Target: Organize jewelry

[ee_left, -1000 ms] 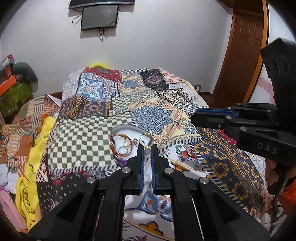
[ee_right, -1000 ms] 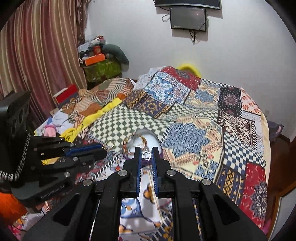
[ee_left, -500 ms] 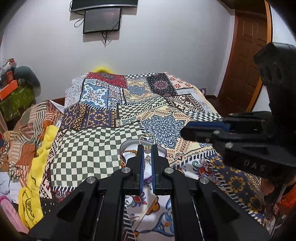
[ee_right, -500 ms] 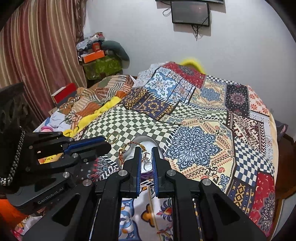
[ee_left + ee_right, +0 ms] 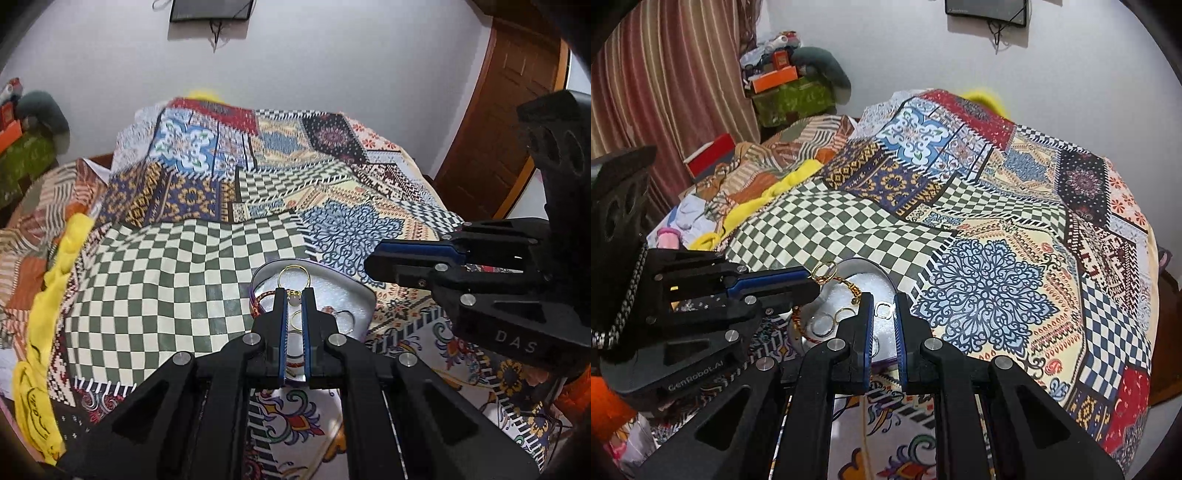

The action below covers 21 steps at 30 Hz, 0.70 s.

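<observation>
A round grey jewelry box (image 5: 354, 290) lined with white foam sits on the patchwork bedspread; it also shows in the right wrist view (image 5: 857, 264). Rings and a red-gold bracelet (image 5: 798, 325) lie in it. My left gripper (image 5: 294, 293) is shut on a gold ring earring (image 5: 293, 275) and holds it over the box; the earring (image 5: 823, 271) shows at the left gripper's tip in the right wrist view. My right gripper (image 5: 884, 308) is shut on a small silver ring (image 5: 884, 308) just above the box.
The patchwork bedspread (image 5: 332, 206) covers the bed. Yellow cloth (image 5: 66, 258) and piled clothes lie along its left side. Boxes (image 5: 775, 79) stand by the curtain. A wooden door (image 5: 509, 110) is at the right.
Both grippers have moved forward and down over the open box, each still holding its piece. The box now lies right under the fingertips.
</observation>
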Each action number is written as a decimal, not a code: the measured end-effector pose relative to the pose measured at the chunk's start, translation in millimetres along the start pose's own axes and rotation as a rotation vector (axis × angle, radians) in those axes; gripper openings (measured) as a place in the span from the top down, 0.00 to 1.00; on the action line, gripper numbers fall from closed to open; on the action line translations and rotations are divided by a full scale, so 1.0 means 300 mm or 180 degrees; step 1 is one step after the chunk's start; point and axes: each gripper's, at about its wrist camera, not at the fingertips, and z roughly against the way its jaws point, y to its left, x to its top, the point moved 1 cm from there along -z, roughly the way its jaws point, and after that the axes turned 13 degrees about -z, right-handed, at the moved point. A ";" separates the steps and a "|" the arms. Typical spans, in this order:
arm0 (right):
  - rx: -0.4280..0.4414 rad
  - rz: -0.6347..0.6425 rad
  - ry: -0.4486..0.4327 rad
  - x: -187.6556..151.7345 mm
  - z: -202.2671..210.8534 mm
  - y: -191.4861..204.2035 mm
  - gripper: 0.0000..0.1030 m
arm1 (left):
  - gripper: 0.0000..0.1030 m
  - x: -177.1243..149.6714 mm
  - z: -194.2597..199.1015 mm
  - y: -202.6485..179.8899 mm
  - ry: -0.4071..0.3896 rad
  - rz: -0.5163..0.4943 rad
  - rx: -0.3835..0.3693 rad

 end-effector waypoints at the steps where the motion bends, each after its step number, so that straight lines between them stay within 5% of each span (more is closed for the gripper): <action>1: -0.0001 0.0005 0.0017 0.001 -0.007 -0.002 0.91 | 0.95 0.001 -0.007 0.003 0.0017 -0.0007 0.0008; 21: -0.0010 0.0019 0.0183 0.002 -0.087 -0.010 0.91 | 0.95 -0.008 -0.067 0.007 0.0156 -0.0177 0.0049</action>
